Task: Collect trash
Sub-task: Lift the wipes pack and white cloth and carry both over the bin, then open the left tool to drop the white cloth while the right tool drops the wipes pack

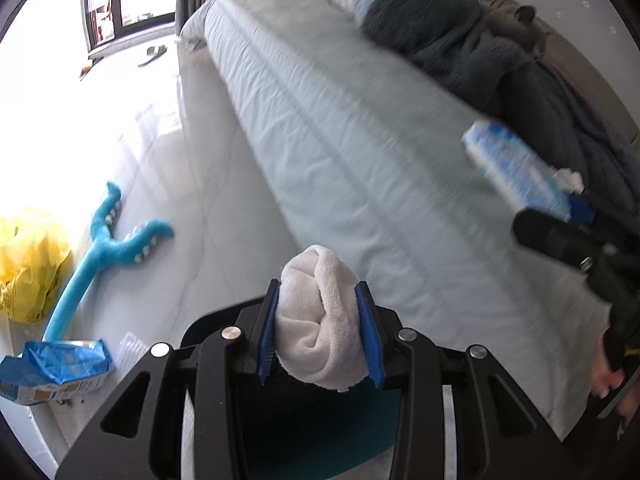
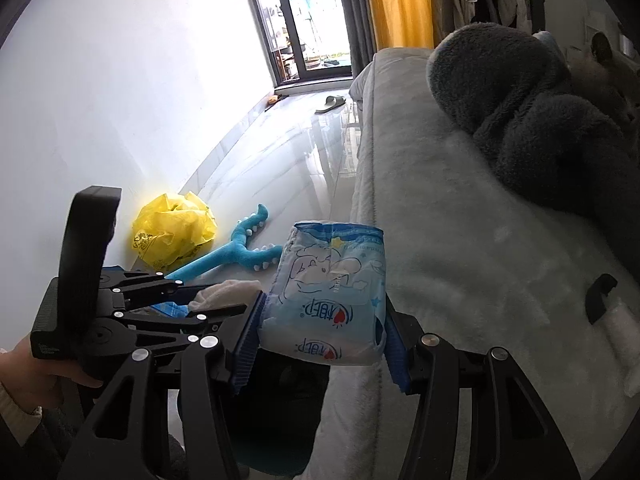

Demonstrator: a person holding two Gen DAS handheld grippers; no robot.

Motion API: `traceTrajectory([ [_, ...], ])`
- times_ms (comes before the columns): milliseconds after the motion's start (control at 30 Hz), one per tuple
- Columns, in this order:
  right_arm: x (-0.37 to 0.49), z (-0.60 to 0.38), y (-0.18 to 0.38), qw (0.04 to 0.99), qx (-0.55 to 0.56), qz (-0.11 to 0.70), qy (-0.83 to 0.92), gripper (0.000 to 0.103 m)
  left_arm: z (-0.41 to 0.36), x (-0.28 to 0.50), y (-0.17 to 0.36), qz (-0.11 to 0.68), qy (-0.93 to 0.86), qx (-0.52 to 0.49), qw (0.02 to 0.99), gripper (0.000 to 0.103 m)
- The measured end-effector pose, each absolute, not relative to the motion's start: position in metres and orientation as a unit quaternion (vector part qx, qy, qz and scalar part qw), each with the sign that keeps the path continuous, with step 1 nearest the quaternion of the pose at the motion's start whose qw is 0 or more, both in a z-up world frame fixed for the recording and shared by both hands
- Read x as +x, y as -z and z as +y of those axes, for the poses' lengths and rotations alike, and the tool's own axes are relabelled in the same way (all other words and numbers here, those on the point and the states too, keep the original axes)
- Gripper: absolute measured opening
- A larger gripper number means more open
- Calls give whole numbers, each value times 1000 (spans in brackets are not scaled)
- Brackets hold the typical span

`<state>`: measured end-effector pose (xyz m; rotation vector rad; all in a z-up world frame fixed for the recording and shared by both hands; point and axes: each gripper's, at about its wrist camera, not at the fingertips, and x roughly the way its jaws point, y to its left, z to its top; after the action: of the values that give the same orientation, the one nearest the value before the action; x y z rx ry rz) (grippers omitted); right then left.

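Nearest the lens: left gripper (image 1: pixel 320 332), blue-padded jaws clamped on a rolled white terry-cloth wad (image 1: pixel 320 320), pads pressing both sides. The right gripper (image 2: pixel 320 336) is likewise closed on a soft blue-and-white printed wipes packet (image 2: pixel 332 300), held upright between the pads; the same packet shows in the left view at the far right, blurred. Both hands are loaded, nothing dangling.

Landmark: the crumpled yellow plastic bag (image 2: pixel 172 232) on the pale tiled floor (image 2: pixel 288 152) against the white wall. It reads as the trash bag, though I can't confirm its mouth is open from here.
- A teal plush forked toy (image 2: pixel 240 256) lies just beside the bag, on the bed side of it.
- A crumpled blue foil wrapper (image 1: pixel 52 368) lies on the floor near the bag, camera side, with a clear plastic scrap touching it.
- The light grey quilted bed (image 1: pixel 340 140) is well apart from the bag, across the floor strip, with a dark grey fleece blanket (image 2: pixel 540 120) heaped on it.
- Both held items hang over the bed edge, not yet near the bag.

Step, my read: carry phase, picks done and drop pending. The next move calls for bringing both grippers across to the bag, lowering over its opening and releasing one at a time. Risk: a collapsed bag mouth, so items could land beside it. The blue wrapper looks like the next pick.
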<state>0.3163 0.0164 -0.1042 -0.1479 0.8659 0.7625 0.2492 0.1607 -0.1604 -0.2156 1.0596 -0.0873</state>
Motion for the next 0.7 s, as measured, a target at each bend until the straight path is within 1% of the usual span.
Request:
traceTrajectory([
  [233, 307, 46, 115, 821, -83, 422, -374, 55, 183, 233, 188, 540, 51, -109, 833, 39],
  [467, 297, 70, 128, 799, -72, 447, -397, 55, 195, 217, 220, 575, 64, -133, 805, 40],
  [567, 294, 85, 134, 793, -81, 451, -402, 55, 198, 213, 229, 587, 70, -131, 796, 41],
  [667, 292, 94, 138, 788, -86, 454, -407, 55, 201, 207, 234, 594, 83, -136, 788, 48],
  [700, 291, 96, 140, 787, -91, 455, -407, 55, 202, 204, 233, 593, 84, -134, 790, 55],
])
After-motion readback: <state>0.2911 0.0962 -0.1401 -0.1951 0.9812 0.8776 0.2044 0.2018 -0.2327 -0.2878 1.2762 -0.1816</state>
